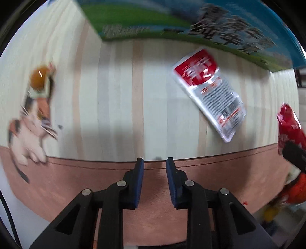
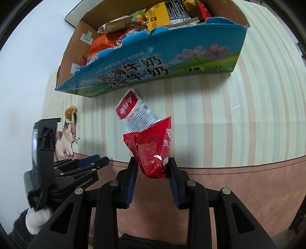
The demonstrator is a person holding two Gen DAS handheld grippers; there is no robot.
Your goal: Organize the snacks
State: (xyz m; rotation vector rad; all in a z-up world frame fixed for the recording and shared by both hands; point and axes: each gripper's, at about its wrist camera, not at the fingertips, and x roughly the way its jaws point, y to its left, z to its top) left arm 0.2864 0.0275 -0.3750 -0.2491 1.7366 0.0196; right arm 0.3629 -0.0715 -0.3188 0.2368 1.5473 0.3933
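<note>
My left gripper [image 1: 154, 160] points down at the striped cloth, shut, with nothing between its blue pads. It also shows at the left of the right wrist view, left gripper [image 2: 95, 160]. A white-and-red snack packet [image 1: 210, 92] lies flat on the cloth ahead of it to the right, just before the blue milk carton box [image 1: 153, 24]. My right gripper [image 2: 153, 160] is shut on a red snack packet [image 2: 151, 149], held above the cloth in front of the white-and-red packet [image 2: 133, 113]. The box [image 2: 153, 63] beyond holds several snacks [image 2: 162, 15].
A cat picture [image 1: 32, 122] is printed on the cloth at the left. A pink border [image 1: 153, 191] runs along the cloth's near side. A gloved hand [image 2: 34, 220] holds the left gripper. Bare striped cloth [image 2: 229, 115] lies right of the packets.
</note>
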